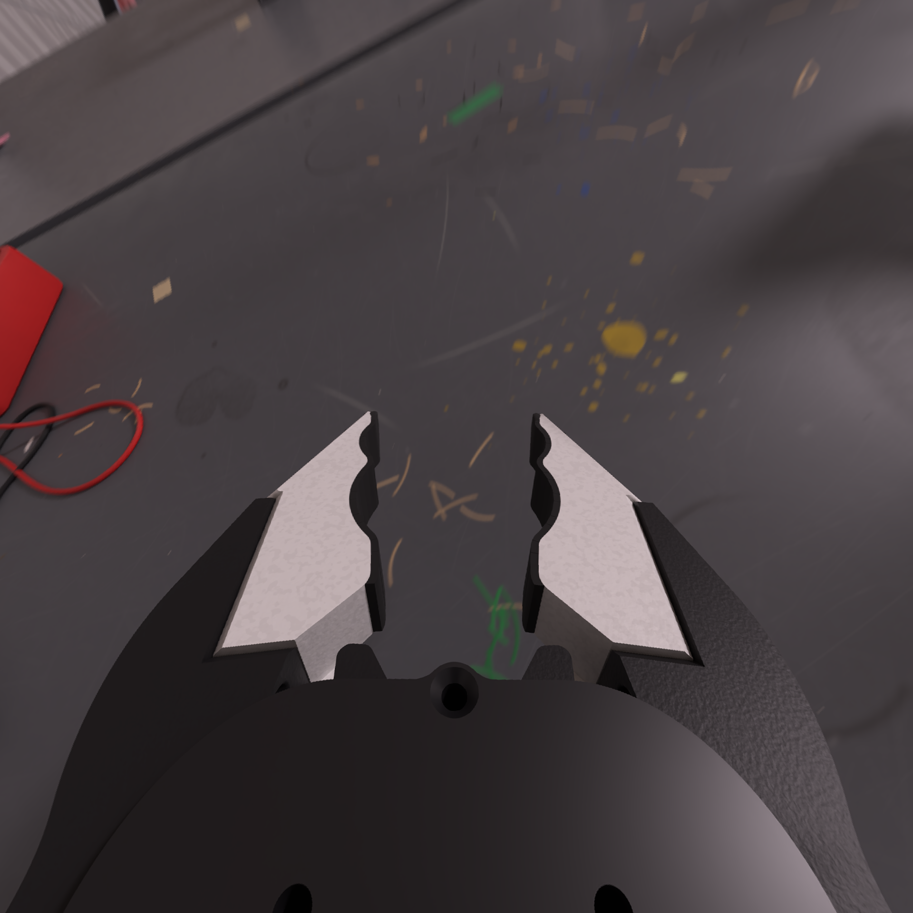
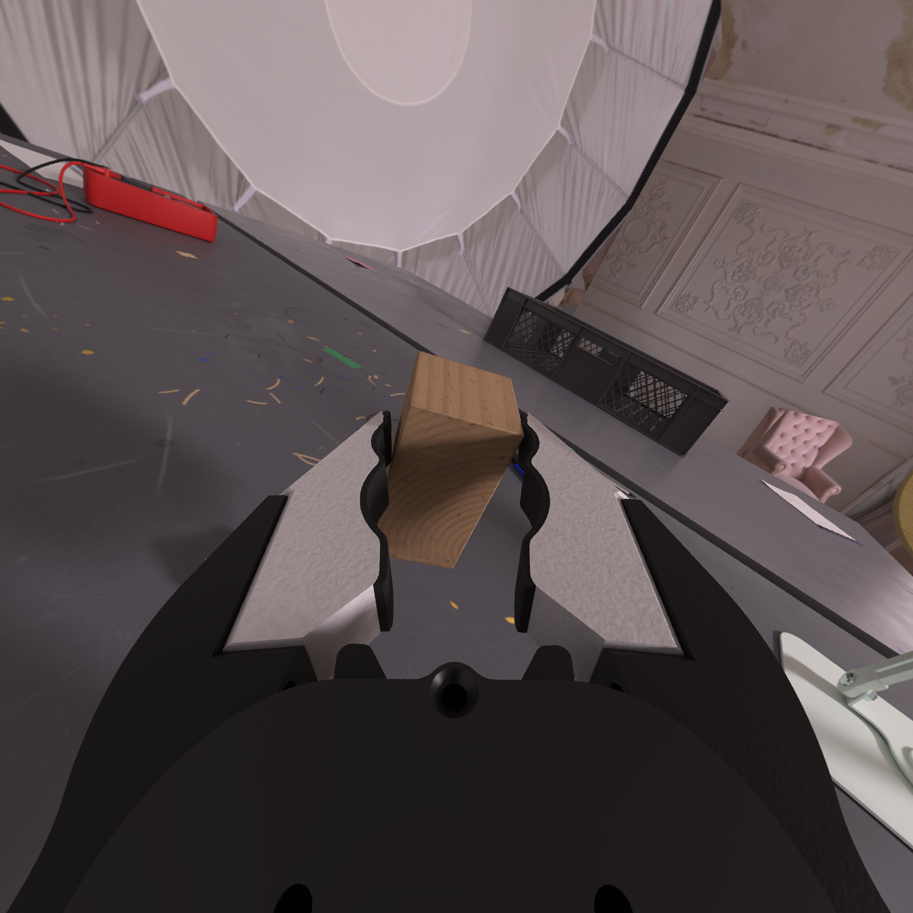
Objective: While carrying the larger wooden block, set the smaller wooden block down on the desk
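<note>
In the right wrist view my right gripper is shut on a light wooden block, pinched between the fingertips. The block hangs tilted above the dark grey desk, its far end pointing away from me. In the left wrist view my left gripper is open and empty, its jaws wide apart, just above the paint-flecked desk. No second wooden block shows in either view, so I cannot tell which of the two blocks this is.
A red box with red and black cables lies at the desk's left. A black mesh crate stands on the neighbouring desk. A white lamp base sits at the right. A large white softbox stands behind.
</note>
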Robot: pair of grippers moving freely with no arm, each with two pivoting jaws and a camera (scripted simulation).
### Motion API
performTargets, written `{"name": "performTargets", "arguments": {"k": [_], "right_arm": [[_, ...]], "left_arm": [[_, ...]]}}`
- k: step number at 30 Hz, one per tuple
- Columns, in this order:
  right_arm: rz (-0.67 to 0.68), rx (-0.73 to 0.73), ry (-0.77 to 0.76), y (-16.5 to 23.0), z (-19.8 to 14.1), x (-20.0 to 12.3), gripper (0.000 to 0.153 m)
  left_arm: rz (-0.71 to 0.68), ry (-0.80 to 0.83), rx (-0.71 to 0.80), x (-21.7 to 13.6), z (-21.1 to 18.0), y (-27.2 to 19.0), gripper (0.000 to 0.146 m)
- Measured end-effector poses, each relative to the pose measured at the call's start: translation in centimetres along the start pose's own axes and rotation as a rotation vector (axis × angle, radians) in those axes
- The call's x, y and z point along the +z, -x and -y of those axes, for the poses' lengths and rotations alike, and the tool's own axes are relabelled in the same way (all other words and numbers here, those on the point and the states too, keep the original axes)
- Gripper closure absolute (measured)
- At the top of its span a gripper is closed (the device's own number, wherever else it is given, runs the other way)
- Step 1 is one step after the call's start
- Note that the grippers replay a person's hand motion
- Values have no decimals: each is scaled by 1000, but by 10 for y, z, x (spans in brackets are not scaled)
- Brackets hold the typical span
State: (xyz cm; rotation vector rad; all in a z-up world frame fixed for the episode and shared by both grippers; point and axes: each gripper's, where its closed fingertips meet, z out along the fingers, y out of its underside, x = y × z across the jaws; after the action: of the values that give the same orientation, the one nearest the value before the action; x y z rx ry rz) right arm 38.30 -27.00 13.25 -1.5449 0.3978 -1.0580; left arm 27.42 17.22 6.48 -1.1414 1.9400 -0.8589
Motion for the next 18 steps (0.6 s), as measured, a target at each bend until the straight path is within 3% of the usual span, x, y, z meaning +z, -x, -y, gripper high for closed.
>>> {"name": "performTargets", "arguments": {"k": [3,6,14,18], "right_arm": [[2,-3,7,2,-2,1,101],[-11,10,17,0,-5,1,101],[-47,79,16,-13,-11,-1,101],[-52,99,9,-15,-11,-1,101]], "left_arm": [[3,71,55,2,-22,3,96],[-38,71,-10,11,-30,0,107],[-107,122,-132,29,-49,-1,109],[-106,124,-99,28,-48,-4,114]]}}
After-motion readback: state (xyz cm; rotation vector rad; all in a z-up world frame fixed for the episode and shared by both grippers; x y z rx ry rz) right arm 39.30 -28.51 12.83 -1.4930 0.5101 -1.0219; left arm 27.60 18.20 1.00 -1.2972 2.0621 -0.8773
